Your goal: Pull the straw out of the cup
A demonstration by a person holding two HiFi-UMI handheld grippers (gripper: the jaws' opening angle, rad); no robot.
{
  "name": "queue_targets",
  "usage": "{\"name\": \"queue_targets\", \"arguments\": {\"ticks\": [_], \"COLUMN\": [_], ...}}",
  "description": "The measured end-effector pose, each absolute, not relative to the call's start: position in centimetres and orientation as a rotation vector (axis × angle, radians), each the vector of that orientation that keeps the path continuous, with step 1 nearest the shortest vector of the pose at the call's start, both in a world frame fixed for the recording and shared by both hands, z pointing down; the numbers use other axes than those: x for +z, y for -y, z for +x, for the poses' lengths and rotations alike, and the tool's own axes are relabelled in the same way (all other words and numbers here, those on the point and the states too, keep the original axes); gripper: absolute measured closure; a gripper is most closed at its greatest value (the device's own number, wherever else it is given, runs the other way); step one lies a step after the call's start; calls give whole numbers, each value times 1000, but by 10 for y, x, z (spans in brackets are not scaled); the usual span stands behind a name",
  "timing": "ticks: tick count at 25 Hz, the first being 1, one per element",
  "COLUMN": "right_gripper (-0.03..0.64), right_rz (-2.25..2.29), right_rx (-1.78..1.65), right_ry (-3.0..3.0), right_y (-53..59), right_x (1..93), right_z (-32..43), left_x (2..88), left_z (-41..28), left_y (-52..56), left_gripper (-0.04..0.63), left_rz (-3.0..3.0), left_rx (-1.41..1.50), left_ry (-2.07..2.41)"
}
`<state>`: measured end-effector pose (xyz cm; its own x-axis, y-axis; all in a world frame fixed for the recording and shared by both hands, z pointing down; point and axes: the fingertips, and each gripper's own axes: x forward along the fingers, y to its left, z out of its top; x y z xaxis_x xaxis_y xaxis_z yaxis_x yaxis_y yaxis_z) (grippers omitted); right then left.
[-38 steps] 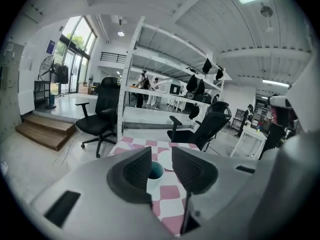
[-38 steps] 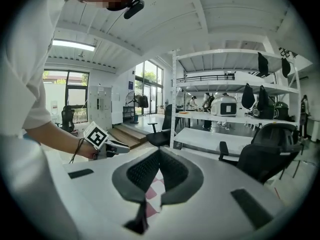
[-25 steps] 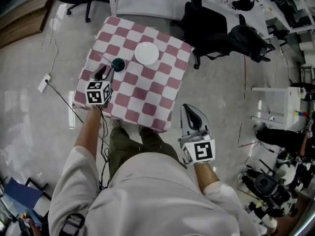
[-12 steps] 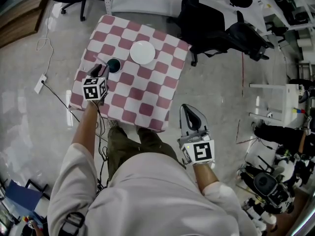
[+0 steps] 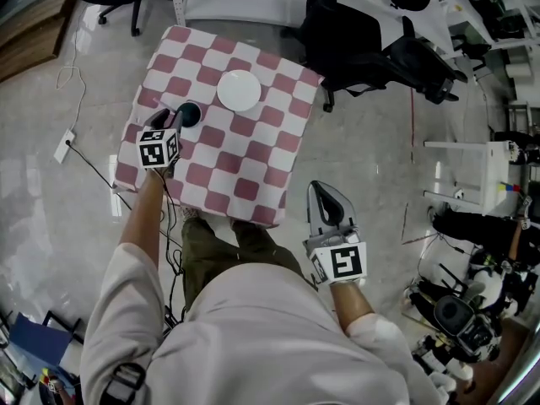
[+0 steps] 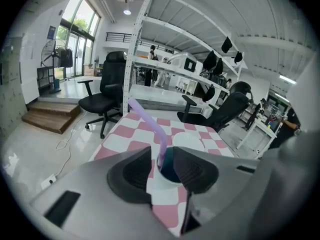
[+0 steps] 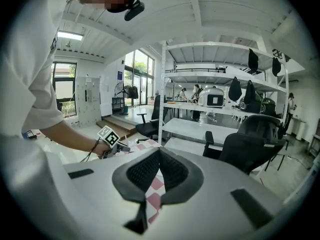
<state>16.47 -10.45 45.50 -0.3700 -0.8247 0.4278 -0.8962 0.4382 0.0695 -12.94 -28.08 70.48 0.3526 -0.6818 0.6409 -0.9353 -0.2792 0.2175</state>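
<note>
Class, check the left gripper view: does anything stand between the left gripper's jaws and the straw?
Nothing visible does. The straw rises from the cup in the gap between the open jaws of the left gripper.

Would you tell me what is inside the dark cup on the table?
A purple straw leans out of the cup. The cup's bottom, and any drink in it, is hidden behind the left hand-held gripper.

Pink-and-white checkered tablecloth fills the middle, with a round white plate near its far edge. Beyond it stand black office chairs (two, side by side). Brown wooden steps rise off the glossy grey floor.
</note>
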Motion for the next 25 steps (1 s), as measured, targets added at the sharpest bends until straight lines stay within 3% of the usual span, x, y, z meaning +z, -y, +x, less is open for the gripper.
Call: {"name": "queue_targets", "arguments": {"ticks": [14, 18, 25], "right_gripper": [614, 614, 614], "right_rz": [1455, 1451, 1440], "right_rx": [254, 252, 251], "right_ry": [2278, 2283, 2292], "right_y": [108, 111, 115], "right_x": [459, 460, 460], "right_z": [171, 171, 170], "left_x": [711, 710, 710], "left_z": [-126, -126, -124], "left_y": [289, 290, 288], "left_gripper": [472, 548, 557], "left_rz": [2048, 2055, 2063], "left_rx": [587, 586, 593], "left_ry": [1414, 1430, 1425]}}
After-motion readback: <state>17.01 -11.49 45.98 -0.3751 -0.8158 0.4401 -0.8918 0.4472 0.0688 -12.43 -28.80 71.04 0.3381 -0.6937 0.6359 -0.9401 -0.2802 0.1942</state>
